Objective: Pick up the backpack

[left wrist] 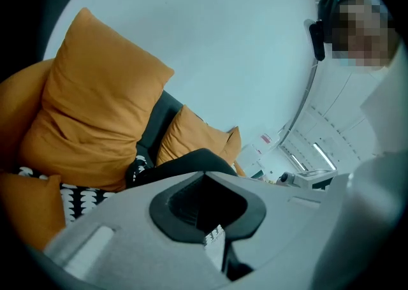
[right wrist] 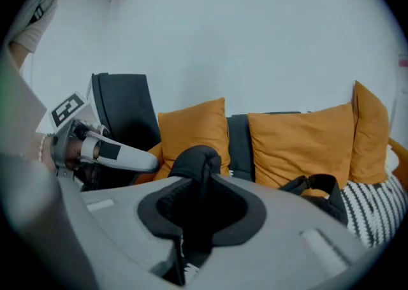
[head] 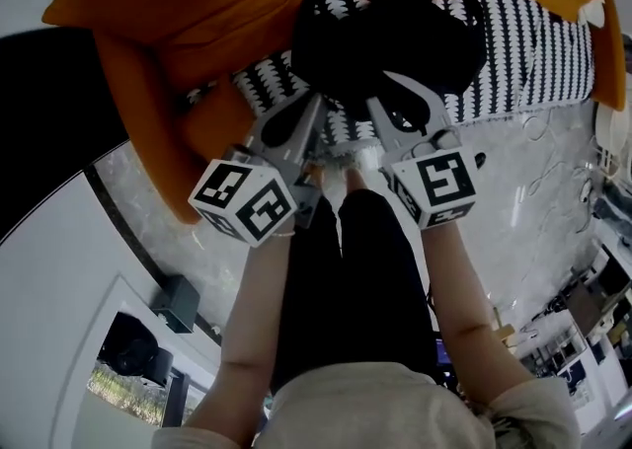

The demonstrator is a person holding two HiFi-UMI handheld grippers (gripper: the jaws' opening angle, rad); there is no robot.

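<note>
The black backpack [head: 395, 42] hangs in front of the sofa, lifted off the black-and-white seat cover [head: 538, 57]. My left gripper [head: 308, 113] reaches up into its lower left side, and my right gripper [head: 391, 102] into its lower right. In the right gripper view, a black strap [right wrist: 197, 161] runs straight through my right gripper [right wrist: 201, 212], pinched between the pads; another strap loop [right wrist: 319, 188] hangs further right. In the left gripper view, my left gripper [left wrist: 207, 206] is closed with dark fabric in the hollow, and the backpack's bulk [left wrist: 185, 161] rises just beyond.
Orange pillows [head: 188, 3] lean on the sofa back behind the backpack. My own legs in black trousers [head: 346, 279] stand close to the sofa edge. Cables [head: 553, 176] lie on the marble floor to the right, and a small black box [head: 178, 301] sits on the floor at lower left.
</note>
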